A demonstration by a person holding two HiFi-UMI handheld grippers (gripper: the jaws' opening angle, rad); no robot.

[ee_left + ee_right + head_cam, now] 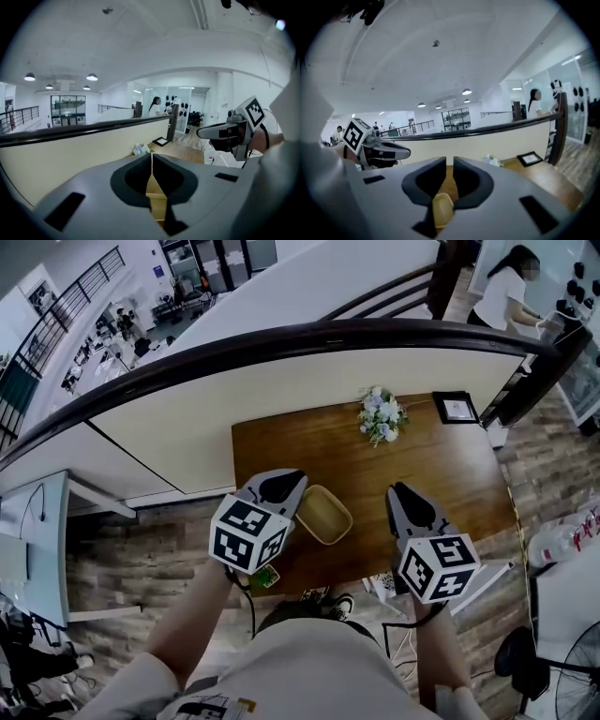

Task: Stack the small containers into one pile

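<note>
**One of each thing, plus two tongs**

There is one wooden worktop (309,442), one tan container (323,514), one flower bunch (382,415), one framed picture (457,408), one background person (502,292), and two tongs: left tongs (286,482), right tongs (405,495).

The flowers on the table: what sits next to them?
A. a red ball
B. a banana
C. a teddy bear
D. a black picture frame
D: in the head view the flowers stand near the far edge of the wooden table. The black picture frame lies just to their right and does not touch them.
</note>
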